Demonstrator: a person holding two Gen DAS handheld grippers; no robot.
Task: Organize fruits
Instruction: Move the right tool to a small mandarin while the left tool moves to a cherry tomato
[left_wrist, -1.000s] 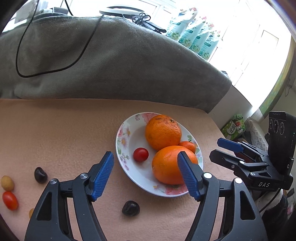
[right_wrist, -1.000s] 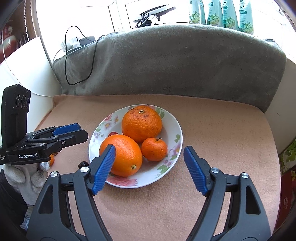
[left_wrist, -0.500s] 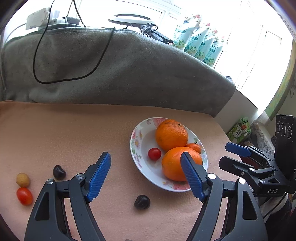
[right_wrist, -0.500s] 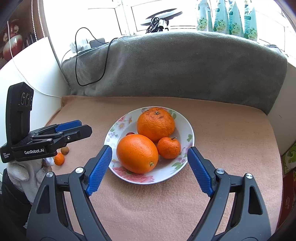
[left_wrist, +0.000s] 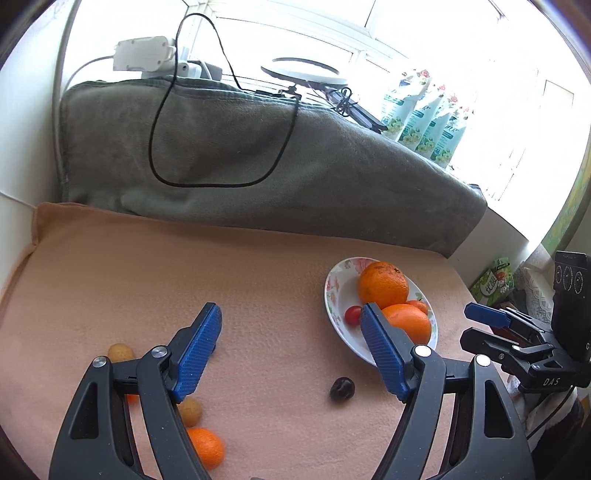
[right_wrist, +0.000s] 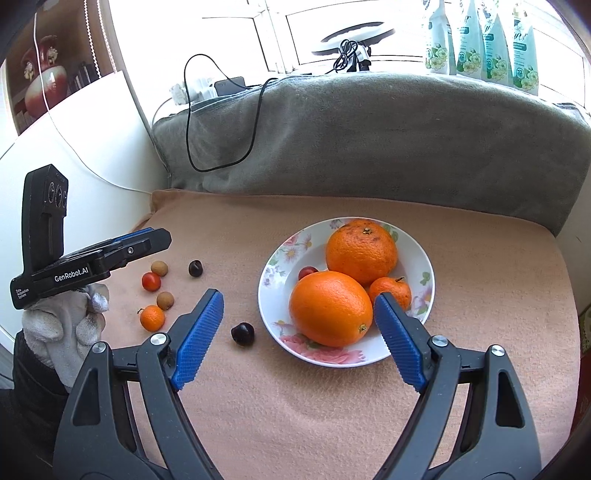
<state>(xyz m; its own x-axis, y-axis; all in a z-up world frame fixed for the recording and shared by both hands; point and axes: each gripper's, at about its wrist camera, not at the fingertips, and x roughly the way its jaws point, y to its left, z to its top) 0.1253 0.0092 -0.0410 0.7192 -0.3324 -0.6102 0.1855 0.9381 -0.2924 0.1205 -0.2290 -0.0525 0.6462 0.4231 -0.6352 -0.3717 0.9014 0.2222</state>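
A floral plate (right_wrist: 273, 273) (left_wrist: 334, 291) holds two big oranges (right_wrist: 360, 251) (right_wrist: 330, 308), a small mandarin (right_wrist: 391, 291) and a cherry tomato (right_wrist: 306, 272). Loose on the peach cloth to its left lie a dark cherry (right_wrist: 242, 333) (left_wrist: 341, 388), a second cherry (right_wrist: 195, 268), two longans (right_wrist: 159, 267) (right_wrist: 165, 300), a red tomato (right_wrist: 151, 281) and a small mandarin (right_wrist: 152, 317) (left_wrist: 207, 446). My left gripper (left_wrist: 291, 317) hangs open above the loose fruit, holding nothing. Open and empty too, my right gripper (right_wrist: 298, 301) hovers in front of the plate.
A grey blanket-covered backrest (right_wrist: 369, 140) with a black cable (right_wrist: 221, 162) bounds the far side. A white wall (right_wrist: 92, 155) stands at the left. A gloved hand (right_wrist: 62, 328) holds the left gripper. Peach cloth (right_wrist: 480, 277) lies bare right of the plate.
The left gripper has drawn back and swung left, away from the plate and over the loose fruit, its jaws slightly wider. The right gripper has backed off a little from the plate.
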